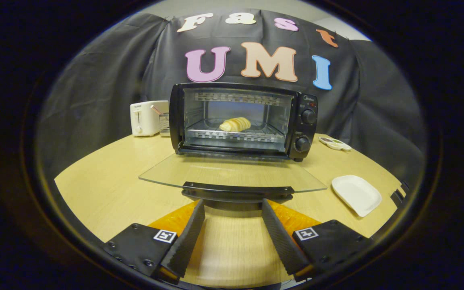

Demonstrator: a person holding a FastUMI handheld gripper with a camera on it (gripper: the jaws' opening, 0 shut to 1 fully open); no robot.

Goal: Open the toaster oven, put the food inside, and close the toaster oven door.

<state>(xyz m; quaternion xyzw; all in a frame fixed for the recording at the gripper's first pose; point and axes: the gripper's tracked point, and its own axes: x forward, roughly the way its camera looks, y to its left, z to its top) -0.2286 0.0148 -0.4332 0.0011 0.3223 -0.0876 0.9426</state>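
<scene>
Wooden table (pixel 107 181): toaster oven (pixel 243 120) door down, food (pixel 236 124) inside; gripper (pixel 233 207) fingers apart.

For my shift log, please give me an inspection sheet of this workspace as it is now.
Surface: light wooden table.
Job's things: black toaster oven, its glass door folded down flat; golden pastry on the rack inside.
Clutter: white toaster left of oven; white square plate and small palette dish on the right.
Grippers: gripper open, jaws just before the door's black handle.
Cables: nothing seen.
Surroundings: black cloth wall.
</scene>
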